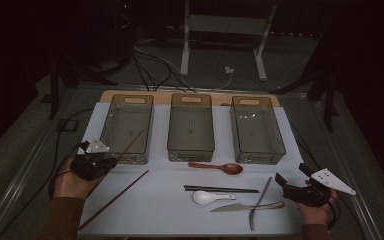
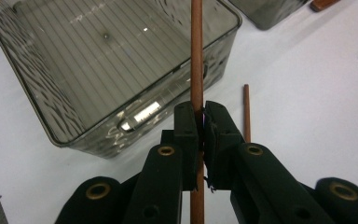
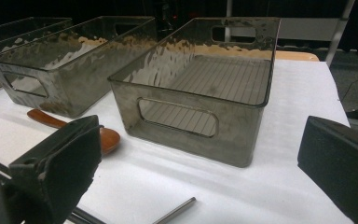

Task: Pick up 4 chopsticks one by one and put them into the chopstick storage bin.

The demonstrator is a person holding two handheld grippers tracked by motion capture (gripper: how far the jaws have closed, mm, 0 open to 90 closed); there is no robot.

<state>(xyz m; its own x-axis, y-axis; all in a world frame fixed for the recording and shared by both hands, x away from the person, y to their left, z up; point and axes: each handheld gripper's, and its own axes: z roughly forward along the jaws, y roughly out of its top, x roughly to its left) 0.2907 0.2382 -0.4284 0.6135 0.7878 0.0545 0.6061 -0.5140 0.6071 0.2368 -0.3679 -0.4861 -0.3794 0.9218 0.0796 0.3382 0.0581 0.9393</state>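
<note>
My left gripper (image 1: 109, 161) is shut on a brown chopstick (image 1: 132, 141), which slants up over the front wall of the left clear bin (image 1: 111, 107). In the left gripper view the pads (image 2: 186, 126) clamp that chopstick (image 2: 196, 56) upright in front of the bin (image 2: 65, 135). A second brown chopstick (image 1: 114, 199) lies on the white table cover, and its tip (image 2: 246, 112) appears beside the jaws. My right gripper (image 1: 292, 176) hovers at the table's right edge, jaws wide apart and nothing between them (image 3: 200, 158).
The middle bin (image 1: 190, 150) and the right bin (image 1: 280, 145) stand in a row with the left one. In front lie a wooden spoon (image 1: 220, 167), black chopsticks (image 1: 221, 189), a white spoon (image 1: 207, 197), a knife (image 1: 247, 206) and a metal utensil (image 1: 260, 200).
</note>
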